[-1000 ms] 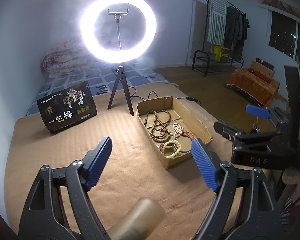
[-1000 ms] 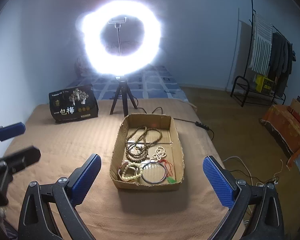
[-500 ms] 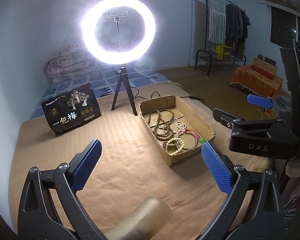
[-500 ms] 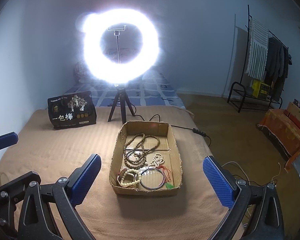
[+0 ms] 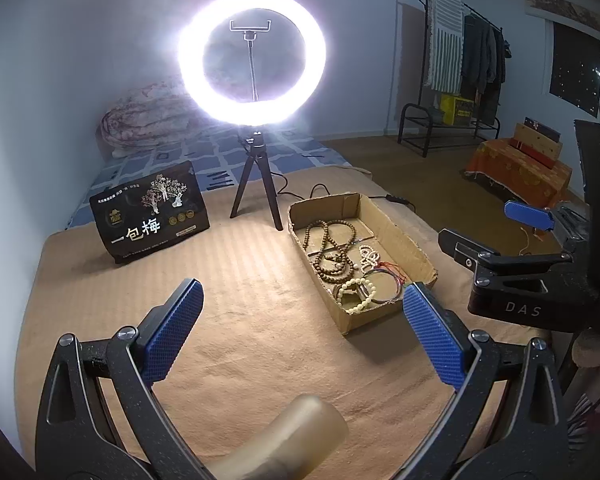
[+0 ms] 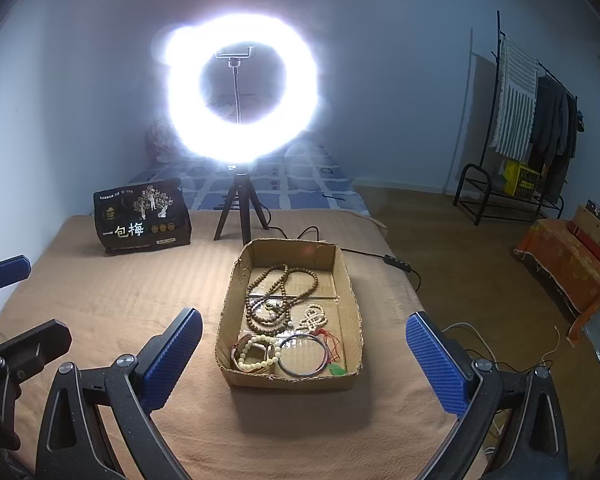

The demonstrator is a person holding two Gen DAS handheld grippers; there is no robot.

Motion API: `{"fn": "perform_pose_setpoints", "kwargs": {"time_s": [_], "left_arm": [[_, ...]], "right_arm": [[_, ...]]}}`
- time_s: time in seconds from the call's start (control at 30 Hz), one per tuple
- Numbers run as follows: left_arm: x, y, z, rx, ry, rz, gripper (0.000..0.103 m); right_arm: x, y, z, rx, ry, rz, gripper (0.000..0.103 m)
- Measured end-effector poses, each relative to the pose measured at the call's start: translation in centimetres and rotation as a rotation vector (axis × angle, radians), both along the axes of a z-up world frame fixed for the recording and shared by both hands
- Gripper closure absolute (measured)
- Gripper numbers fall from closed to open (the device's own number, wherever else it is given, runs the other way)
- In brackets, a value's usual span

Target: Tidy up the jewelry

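Both jaws gaped empty, left gripper (image 5: pixel 300 336) and right gripper (image 6: pixel 304 360) short of the cardboard box (image 6: pixel 230 308) mid-bed, whose tangled bead strands (image 6: pixel 278 300) looked light, limp, best pinched on one loop.

Left wrist view: low over the tan blanket (image 5: pixel 260 320), facing the ring light (image 5: pixel 252 68) from left of the cardboard tray (image 5: pixel 400 236), tray off to the right. Right wrist view: behind the tray (image 6: pixel 288 376), facing it squarely and nearer. Shared by both: tray, light, black pouch (image 6: pixel 140 220), clothes rack (image 5: pixel 460 80).
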State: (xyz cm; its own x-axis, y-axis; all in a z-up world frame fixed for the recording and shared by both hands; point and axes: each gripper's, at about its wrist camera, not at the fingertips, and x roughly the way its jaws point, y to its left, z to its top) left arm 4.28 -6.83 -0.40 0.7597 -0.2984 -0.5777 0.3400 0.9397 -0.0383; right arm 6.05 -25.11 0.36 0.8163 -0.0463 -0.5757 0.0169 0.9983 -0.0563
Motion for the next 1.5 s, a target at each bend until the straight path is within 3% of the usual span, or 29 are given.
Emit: {"fn": "perform_pose_setpoints", "kwargs": {"time_s": [1.5], "left_arm": [[-0.04, 0.12, 0.0, -0.004, -0.001, 0.003, 0.001]], "right_arm": [[-0.03, -0.24, -0.41, -0.016, 0.012, 0.013, 0.0]]}}
